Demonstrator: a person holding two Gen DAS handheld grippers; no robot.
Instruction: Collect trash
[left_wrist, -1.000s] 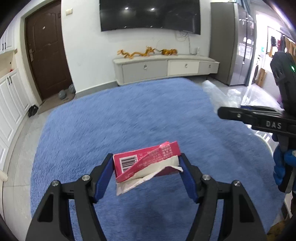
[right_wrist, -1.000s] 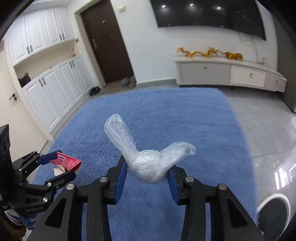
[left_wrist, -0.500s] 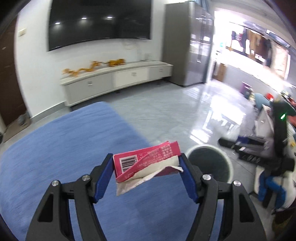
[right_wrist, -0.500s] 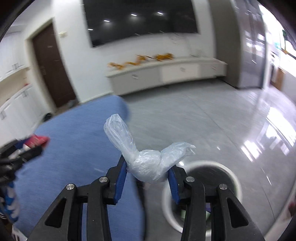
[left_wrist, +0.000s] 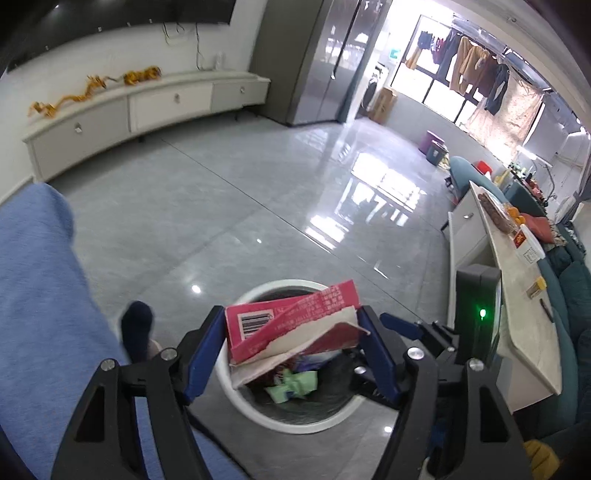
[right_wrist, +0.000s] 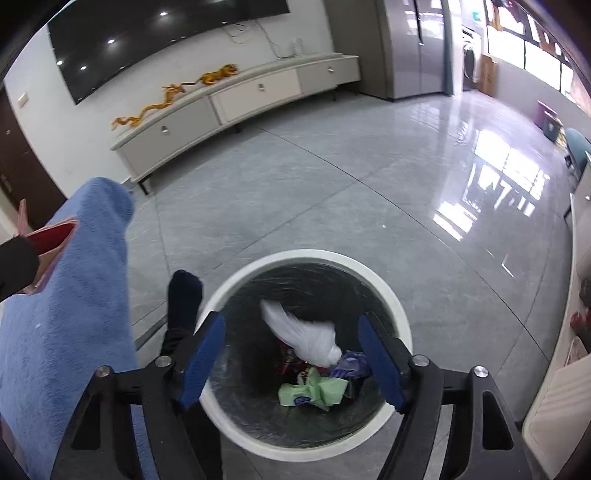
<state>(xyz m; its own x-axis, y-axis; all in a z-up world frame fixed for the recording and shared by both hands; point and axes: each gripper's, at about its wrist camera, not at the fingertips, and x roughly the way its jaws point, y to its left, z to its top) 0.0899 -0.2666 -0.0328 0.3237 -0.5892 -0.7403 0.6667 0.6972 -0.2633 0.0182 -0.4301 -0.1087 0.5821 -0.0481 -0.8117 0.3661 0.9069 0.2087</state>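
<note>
My left gripper (left_wrist: 293, 350) is shut on a torn pink carton (left_wrist: 291, 325) with a barcode, held above the round white trash bin (left_wrist: 295, 419). My right gripper (right_wrist: 291, 354) is open and empty right over the same bin (right_wrist: 399, 314). A crumpled clear plastic bag (right_wrist: 310, 336) is blurred inside the bin, above green and coloured wrappers (right_wrist: 314, 391). The right gripper also shows in the left wrist view (left_wrist: 413, 332), beside the carton. The carton's red edge shows at the far left of the right wrist view (right_wrist: 51, 236).
The blue rug (right_wrist: 62, 314) lies left of the bin. A person's dark sock (right_wrist: 183, 299) stands by the bin's left rim. A low white TV cabinet (right_wrist: 236, 99) runs along the far wall. A white counter (left_wrist: 517, 295) stands to the right on the glossy grey tile floor.
Both grippers swung from the rug to over the bin. My right gripper opened and let go of the plastic bag, which has dropped into the bin. The left still holds the carton.
</note>
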